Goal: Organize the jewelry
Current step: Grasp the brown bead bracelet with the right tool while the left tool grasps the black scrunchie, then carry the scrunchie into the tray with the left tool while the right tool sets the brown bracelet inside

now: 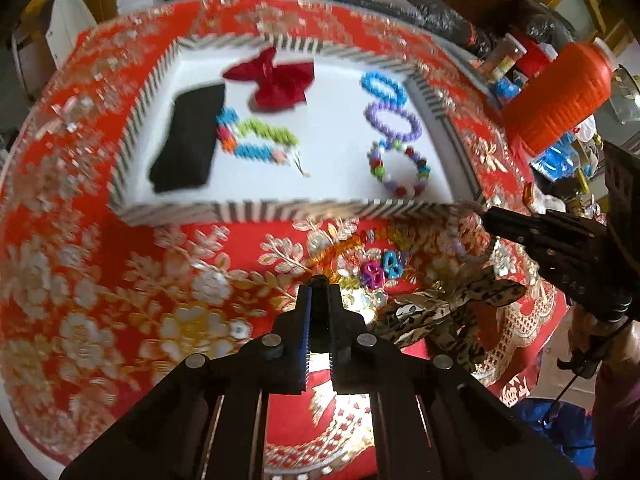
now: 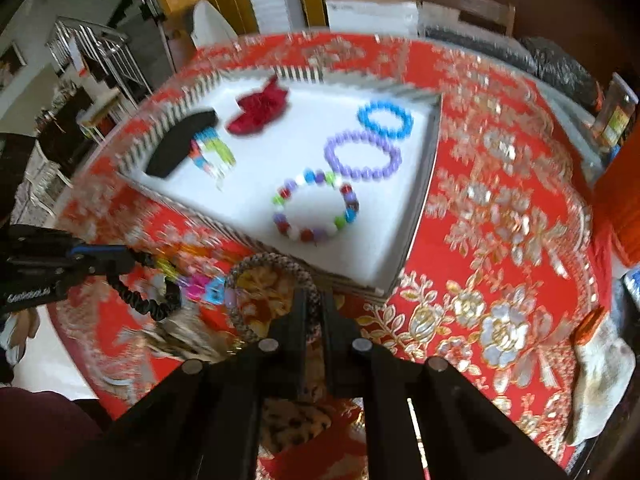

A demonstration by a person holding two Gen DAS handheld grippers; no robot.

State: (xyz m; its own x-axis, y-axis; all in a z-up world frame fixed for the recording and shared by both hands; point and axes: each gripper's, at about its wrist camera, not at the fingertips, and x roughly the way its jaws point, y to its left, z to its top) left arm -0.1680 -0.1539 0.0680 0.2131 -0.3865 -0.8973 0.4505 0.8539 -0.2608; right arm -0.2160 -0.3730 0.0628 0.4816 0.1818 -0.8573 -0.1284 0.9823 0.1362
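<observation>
While loose pieces wait: tray [image 2: 416,216] sorted by type
Right gripper [image 2: 314,300]: pinching braided bracelet [image 2: 276,264], tray-bound
Left gripper [image 1: 320,284]: jaws pressed together, empty

tablecloth [image 1: 100,280]: red, gold-white floral | tray [image 1: 280,210]: black-white striped rim | bow [image 1: 276,80]: red | bracelets [image 2: 384,120]: blue, purple

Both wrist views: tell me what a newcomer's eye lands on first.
First the red floral tablecloth, then the white tray with its striped rim in the middle of it. Inside lie a blue bracelet, a purple bracelet and a multicolored bead bracelet in a row at its right, and a red bow at the back.
</observation>
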